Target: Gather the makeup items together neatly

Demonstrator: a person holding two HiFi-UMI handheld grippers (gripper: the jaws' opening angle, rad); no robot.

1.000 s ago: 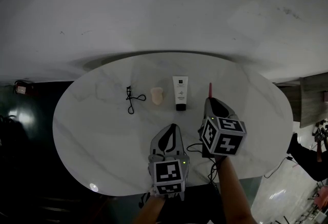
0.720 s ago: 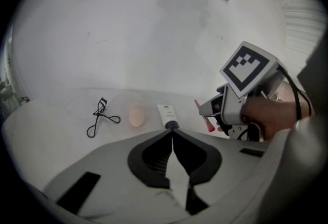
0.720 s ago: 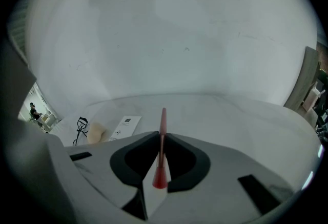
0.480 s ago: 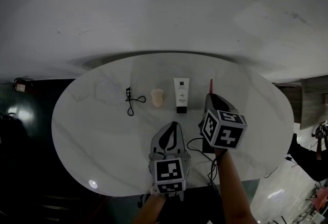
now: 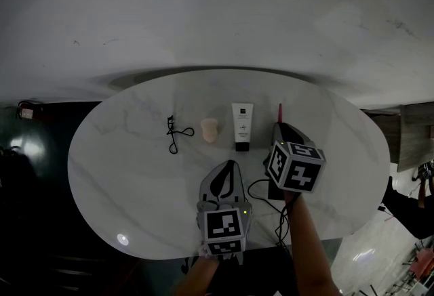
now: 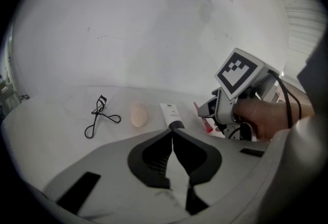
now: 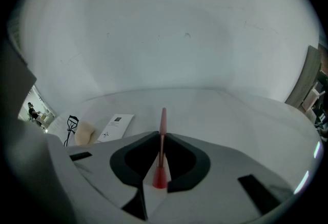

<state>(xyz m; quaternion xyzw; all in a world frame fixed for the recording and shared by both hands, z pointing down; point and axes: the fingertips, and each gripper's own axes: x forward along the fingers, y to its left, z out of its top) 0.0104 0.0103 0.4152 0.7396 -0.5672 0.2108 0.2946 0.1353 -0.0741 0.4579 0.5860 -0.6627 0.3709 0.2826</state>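
Grey left tool [image 5: 229, 166] and right tool [image 5: 277, 128] bear black pads [image 6: 154, 159] and black-and-white marker cubes [image 5: 222, 230].

The left tool [image 6: 172, 130] has its jaws pressed together with nothing between them, the tips just short of a white tube's [image 6: 169, 113] black cap. On the bench [image 6: 51, 130] lie an eyelash curler [image 6: 98, 115] and a beige makeup sponge [image 6: 138, 115]. The right tool [image 6: 206, 113], in a hand [image 6: 264, 118], holds a red stick [image 6: 206, 124].

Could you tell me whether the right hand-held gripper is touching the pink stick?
Touching: in the right gripper view, the right hand-held gripper pinches the pink stick.
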